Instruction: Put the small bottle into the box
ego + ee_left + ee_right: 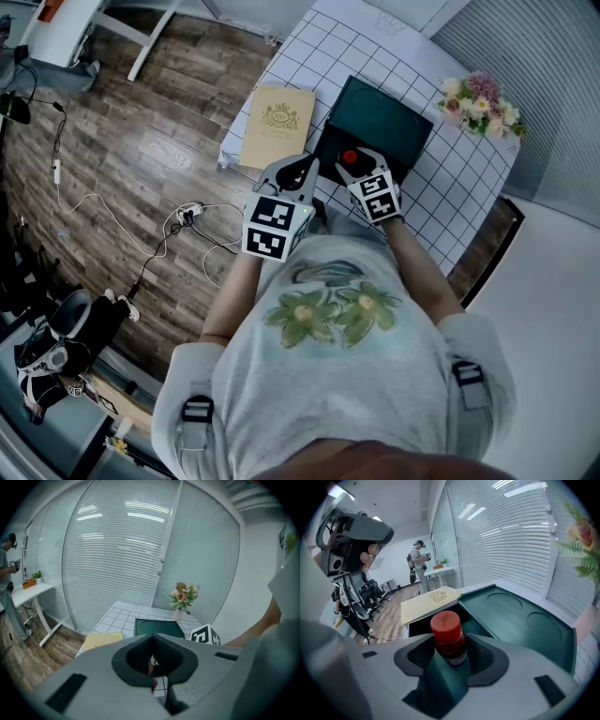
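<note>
**Small bottle gripped and hovering at the box's near edge, not yet inside**

The small bottle (pixel 448 630), red-capped, sits upright between the jaws of the right tool (pixel 450 651), which are closed on it just below the cap. It is carried above the near rim of the dark green box (pixel 520 620), so I'd judge the pickup done and the placing left: the bottle has to be moved over the tray, lowered and let go. The left tool (pixel 152 644) hangs beside it with its jaws drawn together on nothing and seems to have no part in the job.

From the head view, the two tools are side by side at the front edge of the white gridded desk (pixel 450 187), with the left tool (pixel 302 172) next to the right tool (pixel 359 161), the red cap of the bottle (pixel 350 157) between the right jaws and the box (pixel 380 117) just beyond. A cream lid (pixel 278 120) with a gold crest lies touching the box's left side, and a bunch of flowers (pixel 478 101) stands at the far corner.

The right gripper view adds what the head view cannot show: two shallow round recesses in the box's green tray, both bare, with the lid (pixel 429 601) running alongside. The left gripper view shows those jaws closed, with the flowers (pixel 183 595) behind the box.
</note>
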The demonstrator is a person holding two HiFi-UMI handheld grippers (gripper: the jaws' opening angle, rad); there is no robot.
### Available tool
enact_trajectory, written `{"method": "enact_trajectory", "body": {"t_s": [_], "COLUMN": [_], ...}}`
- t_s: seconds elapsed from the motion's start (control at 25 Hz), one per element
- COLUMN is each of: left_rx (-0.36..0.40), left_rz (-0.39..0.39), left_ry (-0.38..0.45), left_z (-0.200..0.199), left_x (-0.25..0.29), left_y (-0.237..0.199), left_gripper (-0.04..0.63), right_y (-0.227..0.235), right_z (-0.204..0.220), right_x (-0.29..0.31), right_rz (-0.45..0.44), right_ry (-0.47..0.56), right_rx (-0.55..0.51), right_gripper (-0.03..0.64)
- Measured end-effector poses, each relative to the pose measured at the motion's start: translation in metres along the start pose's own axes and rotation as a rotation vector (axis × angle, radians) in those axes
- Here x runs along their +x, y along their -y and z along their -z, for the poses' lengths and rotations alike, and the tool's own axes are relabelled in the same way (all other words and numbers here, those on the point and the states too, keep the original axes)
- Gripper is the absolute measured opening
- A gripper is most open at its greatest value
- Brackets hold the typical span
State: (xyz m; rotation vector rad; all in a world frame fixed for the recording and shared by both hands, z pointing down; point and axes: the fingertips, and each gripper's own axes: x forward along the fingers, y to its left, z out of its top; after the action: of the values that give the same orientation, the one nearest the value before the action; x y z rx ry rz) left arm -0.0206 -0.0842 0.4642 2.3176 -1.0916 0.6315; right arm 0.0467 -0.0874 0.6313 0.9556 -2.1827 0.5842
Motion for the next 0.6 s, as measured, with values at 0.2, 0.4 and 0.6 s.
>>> {"method": "enact_trajectory", "body": {"t_s": [0.2, 0.4, 0.6], "left_rx": [-0.001, 0.004, 0.007], "left_rz": [-0.001, 0.000, -0.003], "left_ry": [0.004, 0.007, 0.008], "left_z": [0.0008, 0.0016, 0.0035], "left_x": [-0.0015, -0.0040, -0.0062], "left_y": [0.0006, 0.0032, 0.0037], "left_gripper": [0.005, 0.006, 0.005], "right_y": [-0.0004, -0.0021, -0.0025], "right_z": [0.0024, 0.0030, 0.0047], "right_x": [0.0009, 0.0000, 0.0009], "right_rz": [0.003, 0.002, 0.002], "right_ry": [-0.009, -0.015, -0.021], "right_rx": [-0.011, -0.026, -0.033], "right_gripper": [0.213, 0.213, 0.213]}}
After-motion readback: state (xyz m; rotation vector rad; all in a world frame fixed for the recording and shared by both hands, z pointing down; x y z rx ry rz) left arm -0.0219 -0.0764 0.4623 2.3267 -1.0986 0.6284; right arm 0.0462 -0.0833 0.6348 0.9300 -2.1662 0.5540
